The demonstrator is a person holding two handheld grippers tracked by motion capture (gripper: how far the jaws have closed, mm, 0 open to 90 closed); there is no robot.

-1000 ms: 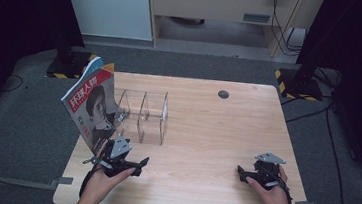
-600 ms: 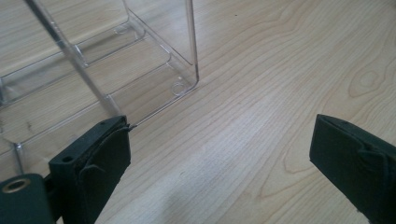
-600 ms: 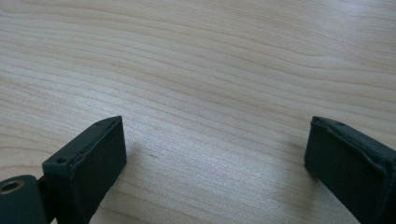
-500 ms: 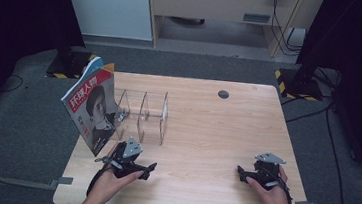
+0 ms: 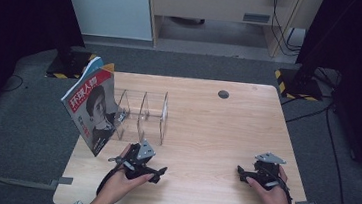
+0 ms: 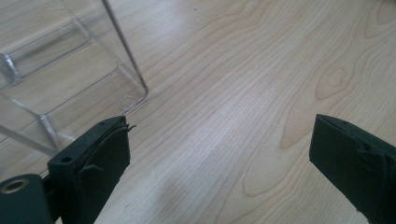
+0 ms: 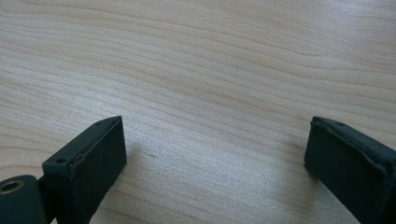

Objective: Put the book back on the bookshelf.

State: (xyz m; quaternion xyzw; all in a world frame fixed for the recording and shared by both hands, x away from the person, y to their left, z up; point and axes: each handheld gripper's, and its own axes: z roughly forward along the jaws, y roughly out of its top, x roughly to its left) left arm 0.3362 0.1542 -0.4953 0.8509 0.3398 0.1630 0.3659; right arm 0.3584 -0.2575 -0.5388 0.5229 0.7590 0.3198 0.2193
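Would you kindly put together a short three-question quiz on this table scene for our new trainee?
1. True or false: the magazine lies flat on the table.
2. Which gripper is nearer the clear acrylic divider rack: A) left gripper B) right gripper?
3. Fill in: both grippers have their fingers ____ and hold nothing.

Key
1. False: it stands tilted, leaning at the rack's left end.
2. A: the left gripper view shows the rack's corner just beyond its fingers.
3. Open: only bare wood lies between each pair.
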